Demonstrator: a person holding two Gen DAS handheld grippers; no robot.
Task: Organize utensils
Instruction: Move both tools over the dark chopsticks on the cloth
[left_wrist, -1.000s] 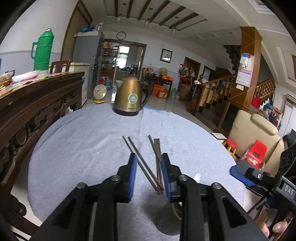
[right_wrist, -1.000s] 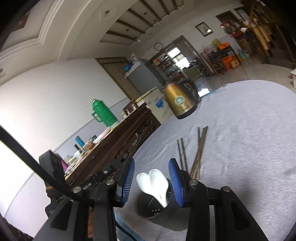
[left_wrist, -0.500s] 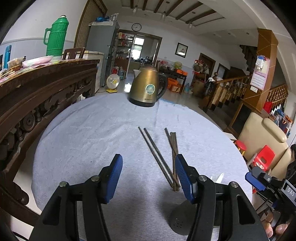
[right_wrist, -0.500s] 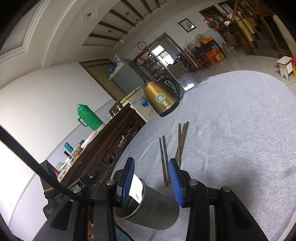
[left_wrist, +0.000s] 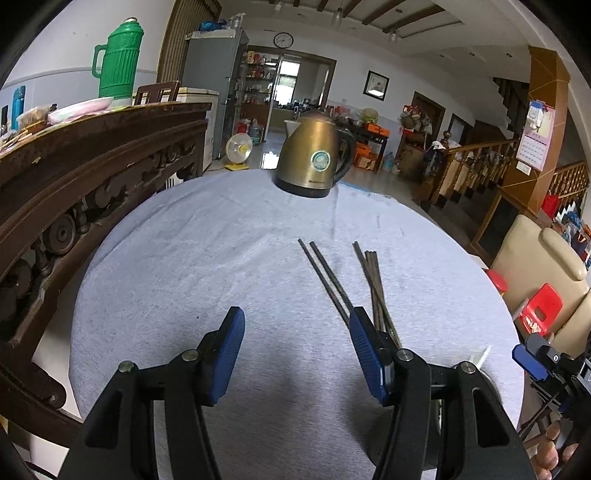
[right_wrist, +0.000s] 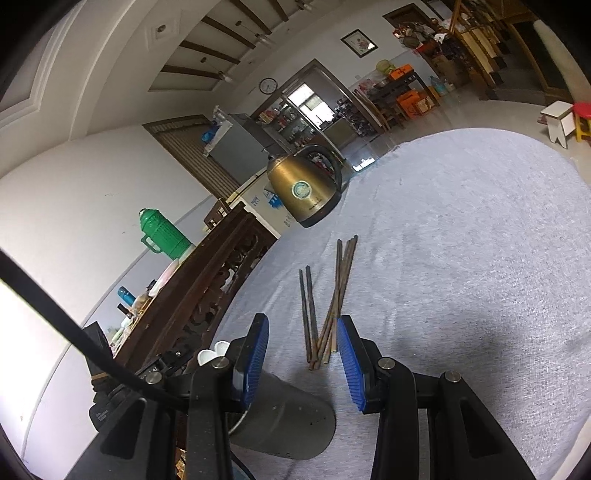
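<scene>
- Chopsticks (left_wrist: 373, 280) lie on my grey table cloth (left_wrist: 221, 258), middle right of the left wrist frame: two dark ones (left_wrist: 325, 273) side by side, and beside them a bundle I count as about four brown sticks, though they overlap too much to be sure.
- From my right wrist view the same sticks (right_wrist: 332, 295) sit at frame centre, fanning out toward the kettle.
- One gold kettle (left_wrist: 314, 162) stands upright at the cloth's far edge, upper centre.
- One grey perforated holder (right_wrist: 284, 421) sits at lower left centre of the right wrist frame, with two white spoon ends (right_wrist: 212, 352) showing behind my gripper finger.
- One green thermos (left_wrist: 120, 61) stands on the carved sideboard, upper left.
- My left gripper (left_wrist: 295, 354) tilts down at the cloth, jaws having just been opening, now apart with only bare cloth between them.
- My right gripper (right_wrist: 301, 362) points shallowly down, rolled so the room looks tilted; jaws part-way apart, gripping nothing, the stick ends seen just beyond the tips.
</scene>
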